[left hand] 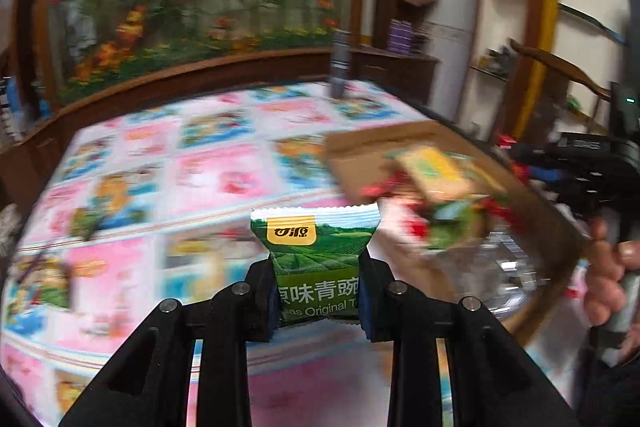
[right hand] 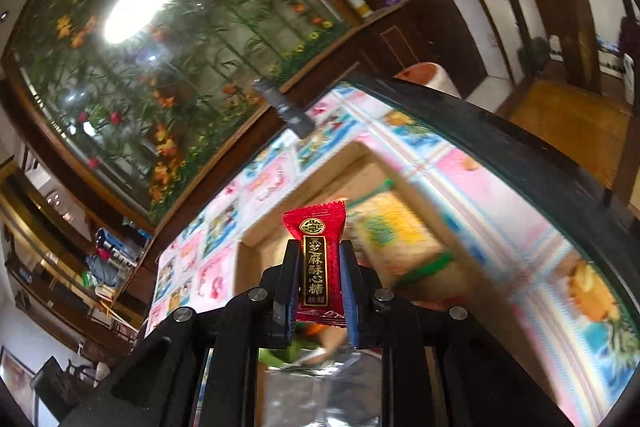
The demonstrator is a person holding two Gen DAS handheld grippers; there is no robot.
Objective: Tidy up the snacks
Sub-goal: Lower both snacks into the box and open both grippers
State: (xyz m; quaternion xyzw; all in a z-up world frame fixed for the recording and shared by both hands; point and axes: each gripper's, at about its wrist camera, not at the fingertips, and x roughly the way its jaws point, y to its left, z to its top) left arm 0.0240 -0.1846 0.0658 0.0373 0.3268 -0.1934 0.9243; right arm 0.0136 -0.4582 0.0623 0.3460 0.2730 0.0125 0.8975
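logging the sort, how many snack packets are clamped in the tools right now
2. A green pea packet sits in the left tool; a red sesame candy in the right tool. More snacks lie blurred in the cardboard box.

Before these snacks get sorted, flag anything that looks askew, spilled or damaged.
Nothing stands out. The green pea packet sits upright and intact in the left gripper; the red candy likewise in the right gripper. The cardboard box holds its snacks, though blur hides detail.
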